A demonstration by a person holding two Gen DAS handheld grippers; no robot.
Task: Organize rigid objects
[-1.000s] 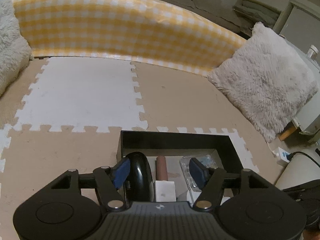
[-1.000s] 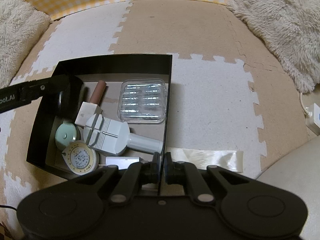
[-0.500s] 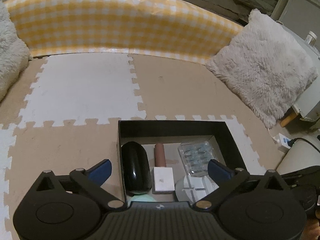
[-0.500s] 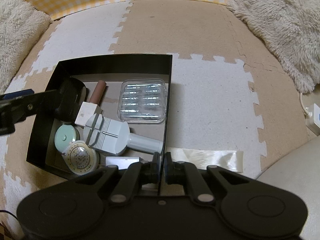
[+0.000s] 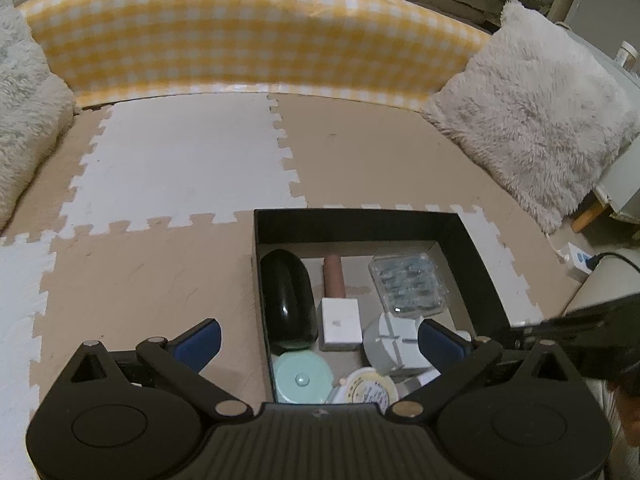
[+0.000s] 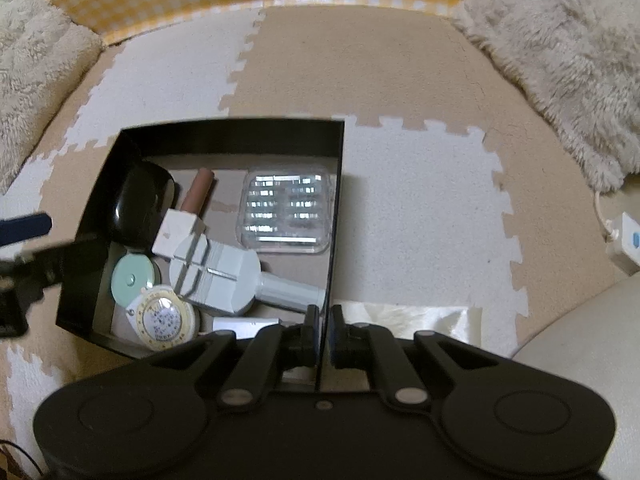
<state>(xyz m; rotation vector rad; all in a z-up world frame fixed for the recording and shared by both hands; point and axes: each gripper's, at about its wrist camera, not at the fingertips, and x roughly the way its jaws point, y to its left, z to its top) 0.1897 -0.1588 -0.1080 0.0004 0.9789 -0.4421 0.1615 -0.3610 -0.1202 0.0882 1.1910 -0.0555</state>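
Note:
A black open box (image 5: 360, 224) (image 6: 240, 136) sits on the foam mat. It holds a black glossy case (image 5: 286, 300) (image 6: 136, 204), a brown tube (image 5: 334, 276) (image 6: 198, 192), a white cube (image 5: 340, 324), a clear blister pack (image 5: 408, 284) (image 6: 286, 212), a grey round tool (image 6: 220, 276), a mint disc (image 5: 302, 378) (image 6: 132, 278) and a yellow-rimmed dial (image 6: 162, 322). My left gripper (image 5: 320, 340) is open and empty, above the box's near left side. My right gripper (image 6: 323, 330) is shut on the box's right wall.
Fluffy pillows lie at the left (image 6: 36, 64) and right (image 5: 536, 128). A yellow checked bolster (image 5: 248, 36) runs along the back. A white plug adapter (image 6: 626, 240) and a shiny white strip (image 6: 416, 318) lie right of the box.
My left gripper let go of the black case, opened wide and drew back. The case now lies in the box. The right gripper stayed clamped on the wall.

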